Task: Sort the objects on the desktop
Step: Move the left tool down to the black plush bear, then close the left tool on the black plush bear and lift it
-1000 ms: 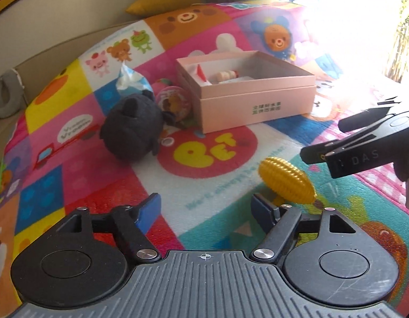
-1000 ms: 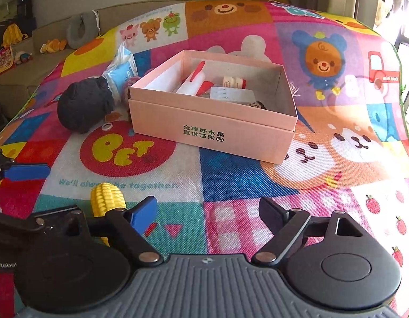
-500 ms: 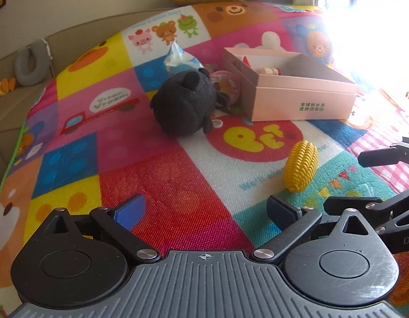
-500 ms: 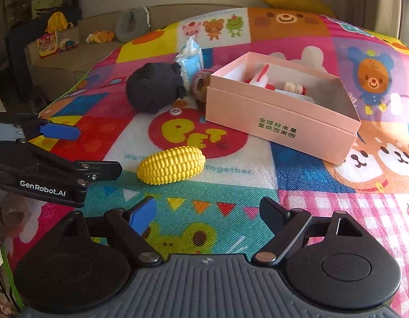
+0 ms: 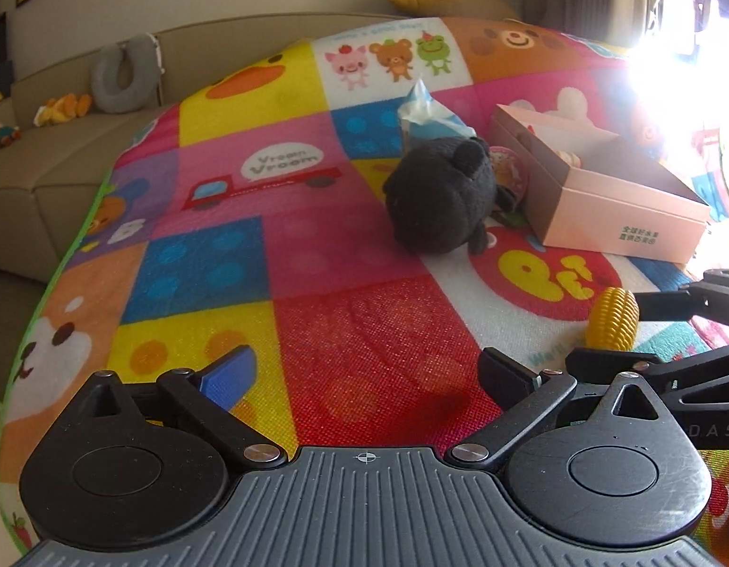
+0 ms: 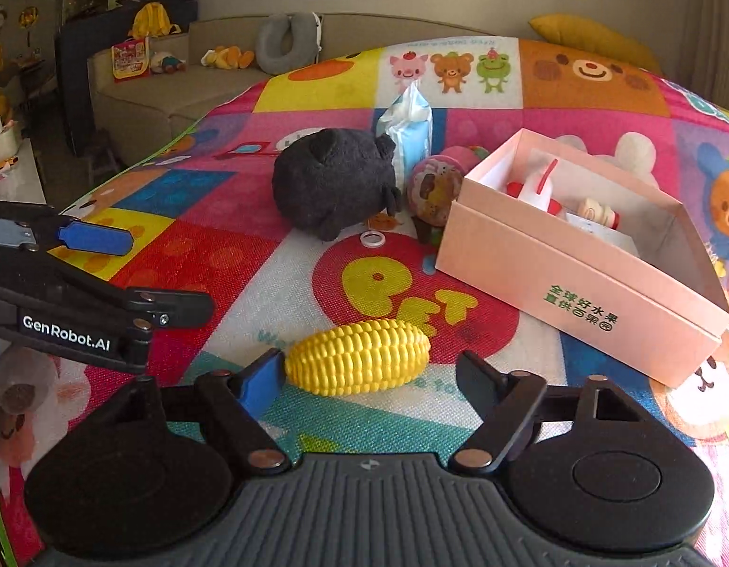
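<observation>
Since the earlier frames both cameras have swung leftward across the mat, so the yellow ridged toy corn cob (image 6: pixel 359 357), which lay off to the left of the right gripper (image 6: pixel 369 373), now sits between its fingers; the left gripper (image 5: pixel 364 373) has widened and slid away from the corn.

Left wrist view: the left gripper stands at full spread over a red square of the bright patchwork cartoon play mat (image 5: pixel 213 260), nothing between its blue-padded finger (image 5: pixel 225 375) and its black one; the corn lies at the right edge, with the right gripper's black fingers on either side of it; a round black plush toy (image 5: pixel 442 196) rests further back, touching a pale blue tissue pack (image 5: pixel 428 115) and just beside a small pink round toy (image 5: pixel 506 167); the open pink cardboard box (image 5: pixel 619 217) sits to its right, partly washed out by window glare.

Right wrist view: the right gripper's jaws are closing with the corn lying crosswise between them; the blue pad is touching or almost touching the cob's left end, the right finger still apart from it; the box lies to the upper right, holding a white and red item and other small things; a small white ring (image 6: pixel 373 238) lies on the mat in front of the plush; the left gripper shows at the left edge, open.
</observation>
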Tool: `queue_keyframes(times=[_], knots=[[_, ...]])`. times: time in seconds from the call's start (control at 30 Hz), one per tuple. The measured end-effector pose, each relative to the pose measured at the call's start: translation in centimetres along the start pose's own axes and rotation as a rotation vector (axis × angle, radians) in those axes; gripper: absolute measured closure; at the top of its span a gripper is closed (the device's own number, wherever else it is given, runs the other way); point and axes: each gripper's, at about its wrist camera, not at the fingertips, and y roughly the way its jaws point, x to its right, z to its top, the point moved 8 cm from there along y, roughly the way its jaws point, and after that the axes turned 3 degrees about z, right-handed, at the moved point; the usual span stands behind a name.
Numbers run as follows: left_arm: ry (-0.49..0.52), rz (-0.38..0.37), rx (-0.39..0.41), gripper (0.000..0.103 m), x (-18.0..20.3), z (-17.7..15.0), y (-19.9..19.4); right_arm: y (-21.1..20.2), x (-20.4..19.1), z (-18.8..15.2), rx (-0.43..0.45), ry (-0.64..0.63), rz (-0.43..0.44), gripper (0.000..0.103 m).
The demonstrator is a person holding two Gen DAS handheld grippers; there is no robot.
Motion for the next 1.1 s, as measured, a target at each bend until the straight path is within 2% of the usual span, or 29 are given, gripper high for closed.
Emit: queue_keyframes(times=[0.03,0.1,0.27,0.37,0.47,0.57,0.63,0.7,0.73,0.77,0.8,0.87,1.1], knots=[[-0.006,0.007,-0.001,0.001,-0.2,0.1,0.0,0.0,0.0,0.1,-0.003,0.016,0.023,0.038],[0.0,0.014,0.01,0.001,0.0,0.6,0.0,-0.3,0.4,0.0,-0.002,0.047,0.016,0.038],[0.14,0.018,0.125,0.001,3.1,3.1,0.2,-2.1,2.5,-1.7,-0.004,0.054,-0.12,0.038],[0.219,0.008,0.169,0.001,5.2,5.1,1.7,-3.6,4.5,-3.0,-0.005,0.103,-0.164,0.038],[0.165,-0.007,0.164,0.001,5.6,7.4,3.6,-4.6,6.3,-4.0,-0.007,0.153,-0.201,0.038],[0.113,-0.039,0.144,0.001,5.9,9.2,5.1,-4.9,7.6,-4.8,-0.005,0.207,-0.192,0.037],[0.133,-0.028,0.125,0.001,6.3,9.5,6.2,-4.9,8.0,-5.0,0.002,0.228,-0.187,0.031],[0.162,-0.007,0.115,0.001,6.5,9.5,7.0,-4.9,8.1,-5.0,0.006,0.233,-0.187,0.03],[0.17,-0.002,0.114,0.006,6.6,9.4,7.2,-4.9,8.1,-5.1,0.007,0.235,-0.184,0.029],[0.18,-0.003,0.11,0.015,6.6,9.3,7.3,-4.9,8.1,-5.1,0.008,0.239,-0.181,0.029],[0.192,-0.015,0.103,0.028,6.7,9.1,7.3,-4.9,8.1,-5.2,0.009,0.244,-0.176,0.028],[0.246,0.002,0.115,0.029,7.1,8.7,6.7,-4.9,8.1,-5.2,0.011,0.252,-0.166,0.026],[0.593,0.058,0.231,0.029,9.2,5.2,1.2,-4.8,8.1,-5.1,0.01,0.259,-0.158,0.02]])
